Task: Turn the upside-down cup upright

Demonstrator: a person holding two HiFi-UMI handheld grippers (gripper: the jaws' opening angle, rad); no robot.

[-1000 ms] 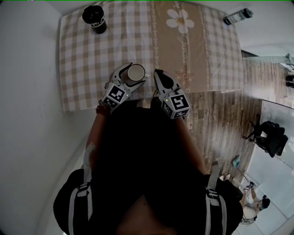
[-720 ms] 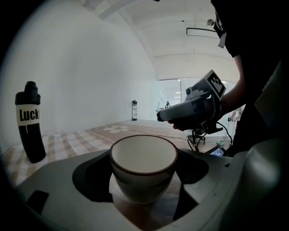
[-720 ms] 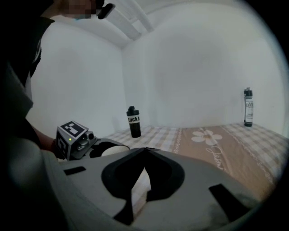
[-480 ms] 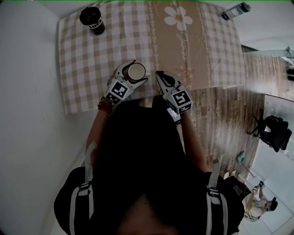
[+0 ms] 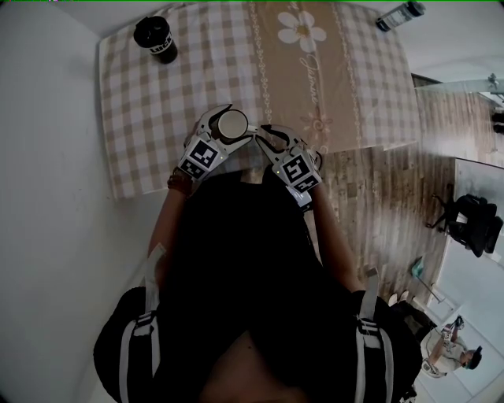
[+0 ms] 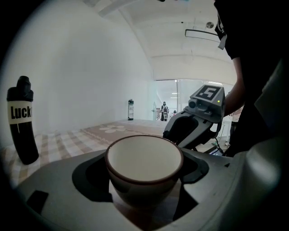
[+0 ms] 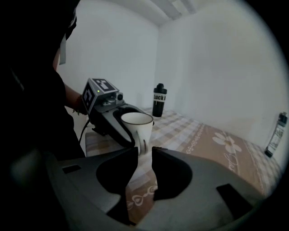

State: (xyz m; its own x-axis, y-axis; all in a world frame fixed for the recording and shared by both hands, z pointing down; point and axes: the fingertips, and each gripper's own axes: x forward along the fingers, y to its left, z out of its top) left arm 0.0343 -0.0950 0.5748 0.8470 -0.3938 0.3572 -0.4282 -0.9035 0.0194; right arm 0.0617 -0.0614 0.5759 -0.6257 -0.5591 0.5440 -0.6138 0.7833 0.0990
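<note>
Since the earlier frame the right gripper (image 7: 143, 155) has swung in and dropped towards the cup (image 6: 144, 162). Its fingers have just been opening to a narrow gap with nothing between them. Their tips sit at about 4 o'clock of the cup, just short of its handle (image 7: 143, 146), probably to take the cup over or steady it. The left gripper (image 5: 235, 124) has its fingers clamped on the cup's body from both sides, which holds the mouth facing up over the near edge of the table (image 5: 157, 118). So the turning looks done, though I cannot tell whether the base touches the cloth. Farther off, a black bottle (image 5: 155, 38) stands at 11 o'clock and another bottle (image 5: 402, 13) at 1 o'clock, both well clear.
</note>
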